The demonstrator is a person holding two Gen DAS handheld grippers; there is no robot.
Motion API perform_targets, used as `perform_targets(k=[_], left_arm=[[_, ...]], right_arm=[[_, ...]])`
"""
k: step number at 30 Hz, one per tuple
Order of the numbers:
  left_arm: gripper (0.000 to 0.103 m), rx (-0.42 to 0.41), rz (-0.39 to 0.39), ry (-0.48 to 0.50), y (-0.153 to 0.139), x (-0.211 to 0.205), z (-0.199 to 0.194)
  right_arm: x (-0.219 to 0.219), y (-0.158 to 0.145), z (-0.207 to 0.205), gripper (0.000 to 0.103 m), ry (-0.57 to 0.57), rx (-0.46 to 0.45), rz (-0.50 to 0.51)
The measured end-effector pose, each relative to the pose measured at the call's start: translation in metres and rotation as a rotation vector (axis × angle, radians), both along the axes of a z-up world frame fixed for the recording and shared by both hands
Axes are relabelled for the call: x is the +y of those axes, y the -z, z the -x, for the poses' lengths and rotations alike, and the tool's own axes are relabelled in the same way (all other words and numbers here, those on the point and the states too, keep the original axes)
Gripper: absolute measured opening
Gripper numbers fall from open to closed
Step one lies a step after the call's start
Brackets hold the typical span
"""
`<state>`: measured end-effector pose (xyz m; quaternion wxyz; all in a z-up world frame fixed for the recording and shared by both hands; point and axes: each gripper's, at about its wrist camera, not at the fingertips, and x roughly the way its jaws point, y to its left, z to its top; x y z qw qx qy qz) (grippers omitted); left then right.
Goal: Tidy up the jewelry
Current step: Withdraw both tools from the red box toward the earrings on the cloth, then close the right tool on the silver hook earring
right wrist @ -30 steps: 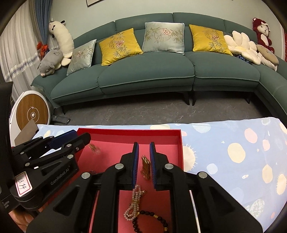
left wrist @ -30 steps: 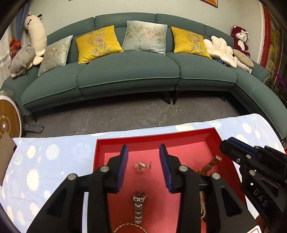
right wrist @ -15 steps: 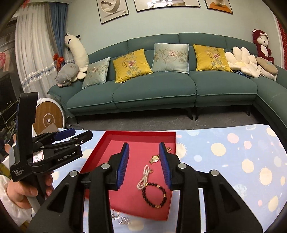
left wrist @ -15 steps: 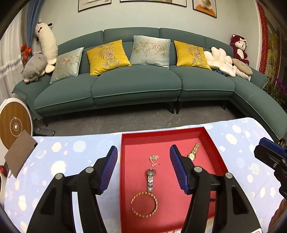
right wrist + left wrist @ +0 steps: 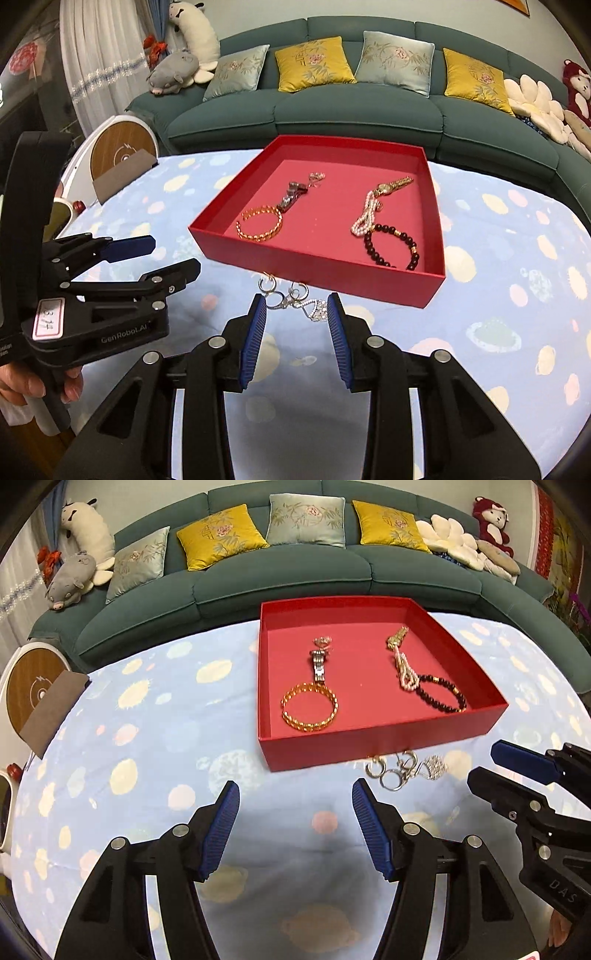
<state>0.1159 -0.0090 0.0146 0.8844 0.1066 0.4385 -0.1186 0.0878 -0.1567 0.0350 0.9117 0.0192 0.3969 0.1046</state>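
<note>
Red cardboard tray [image 5: 380,734] sits on the worktop [image 5: 147,738] as the sorting spot: gold bangle [image 5: 309,709], watch [image 5: 319,663], pearl strand [image 5: 364,218] and dark bead bracelet [image 5: 441,694] lie spaced apart inside. Silver earrings and a chain [image 5: 295,297] lie outside, just beside the tray's near wall, which crowds any approach. Right tool [image 5: 295,332] hovers released before them, its jaws having just been opening, nothing between them; left tool [image 5: 291,827] likewise released and empty.
</note>
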Motion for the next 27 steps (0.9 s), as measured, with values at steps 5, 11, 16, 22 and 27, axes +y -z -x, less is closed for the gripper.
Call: perform_targets(k=[5, 11, 16, 22, 27], left_arm=[[0.061, 0.018, 0.008, 0.008, 0.015, 0.005, 0.002], [0.061, 0.018, 0.039, 0.012, 0.017, 0.007, 0.002], [0.061, 0.028, 0.041, 0.028, 0.018, 0.003, 0.002], [0.061, 0.035, 0.06, 0.044, 0.018, -0.002, 0.0], [0.061, 0.033, 0.06, 0.064, 0.02, -0.01, 0.001]], right_arm=[[0.007, 0.024, -0.013, 0.033, -0.007, 0.052, 0.031], [0.009, 0.039, -0.032, 0.033, 0.012, 0.081, 0.034], [0.004, 0.051, -0.037, 0.032, 0.021, 0.11, 0.043], [-0.001, 0.052, -0.028, 0.006, 0.011, 0.127, 0.054], [-0.007, 0.05, -0.018, 0.0, 0.002, 0.149, 0.05]])
